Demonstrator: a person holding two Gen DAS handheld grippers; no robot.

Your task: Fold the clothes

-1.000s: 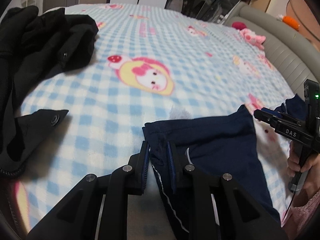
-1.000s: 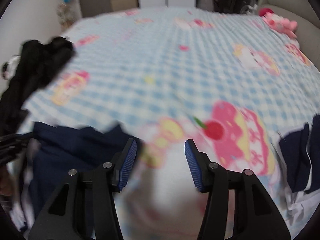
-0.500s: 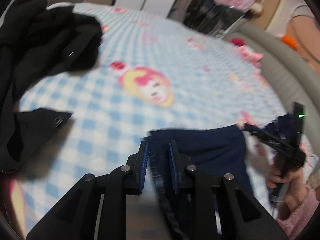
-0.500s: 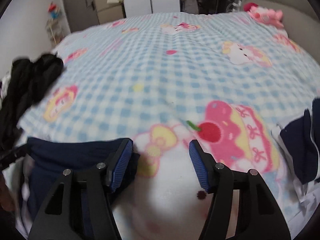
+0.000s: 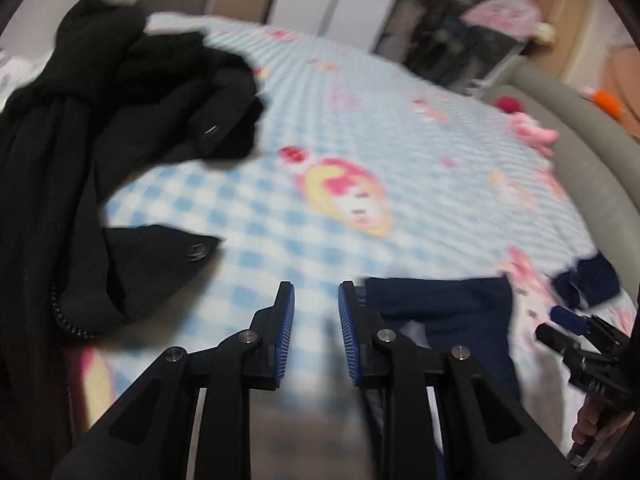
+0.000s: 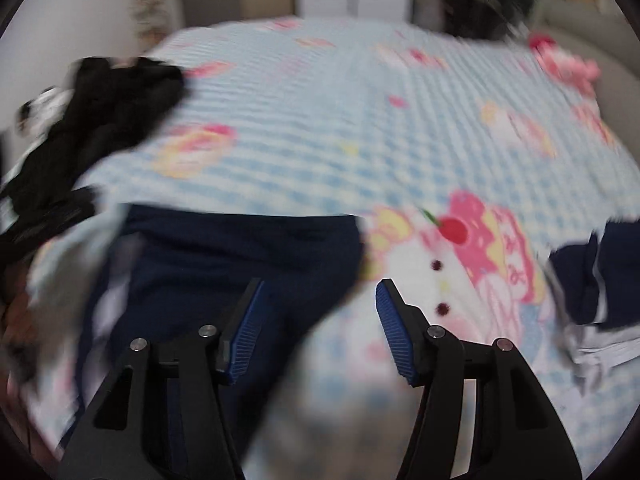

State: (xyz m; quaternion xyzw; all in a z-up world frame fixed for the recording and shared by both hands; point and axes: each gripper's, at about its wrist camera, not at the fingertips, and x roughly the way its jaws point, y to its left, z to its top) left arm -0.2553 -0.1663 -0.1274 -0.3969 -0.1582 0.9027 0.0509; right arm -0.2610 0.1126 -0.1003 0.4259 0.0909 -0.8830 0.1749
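A navy garment [image 5: 448,312] lies folded on the blue checked blanket [image 5: 360,128], just right of my left gripper [image 5: 316,320]. That gripper is open, with nothing between its blue pads. In the right wrist view the same navy garment [image 6: 224,256] spreads under and left of my right gripper [image 6: 320,320], which stands wide open above its right edge. The right gripper [image 5: 576,332] also shows at the lower right of the left wrist view, held by a hand. Both views are blurred by motion.
A heap of black clothes [image 5: 100,140] covers the left side of the bed, also seen as black clothes [image 6: 92,120]. Another navy piece [image 6: 600,276] with white trim lies at the right. A grey padded bed frame [image 5: 592,152] curves along the right with a pink plush toy [image 5: 532,132].
My left gripper has let go of the navy garment's edge and opened, shifting left of it. The right gripper has swung left over the garment, still open.
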